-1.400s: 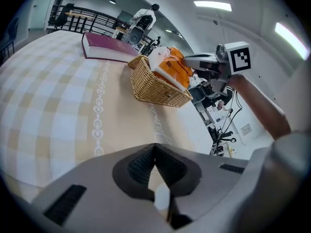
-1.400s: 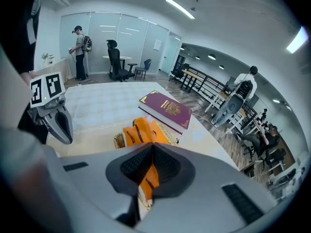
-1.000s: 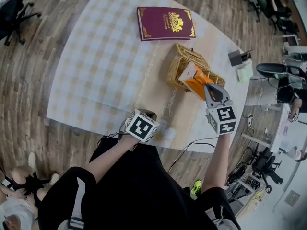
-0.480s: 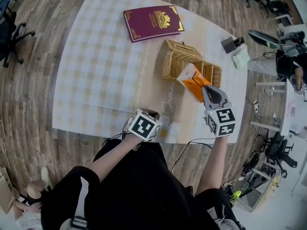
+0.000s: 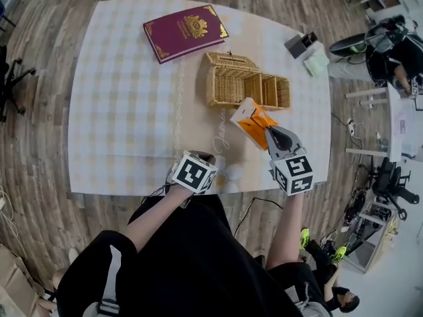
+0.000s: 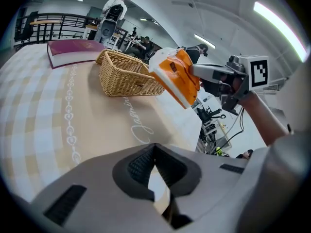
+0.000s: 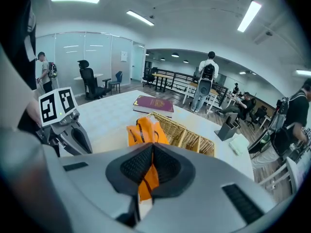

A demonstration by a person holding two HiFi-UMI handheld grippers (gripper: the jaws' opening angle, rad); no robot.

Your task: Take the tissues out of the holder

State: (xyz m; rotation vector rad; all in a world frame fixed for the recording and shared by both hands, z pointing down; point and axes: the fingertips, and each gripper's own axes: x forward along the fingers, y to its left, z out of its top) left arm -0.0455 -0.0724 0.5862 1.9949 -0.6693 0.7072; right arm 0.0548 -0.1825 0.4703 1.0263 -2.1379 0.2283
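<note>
At the near edge of the tabletop [image 5: 112, 111], the left gripper [image 6: 154, 148] has its jaws together with nothing between them and points across the checked cloth. Further in, near the far edge, a maroon book [image 5: 184, 32] lies flat. To its right, toward the middle of the tabletop, stands the wicker holder [image 5: 213, 91], with one wide compartment on the left and two small ones on the right; none of them shows any contents in the head view. Just at the holder's near side, the orange and white tissue pack [image 5: 251, 119] is lifted clear of the holder and tilted in the air above the cloth. The right gripper [image 5: 268, 132] is clamped on the pack's lower end, and the rest of the pack sticks out beyond the pads towards the holder.
</note>
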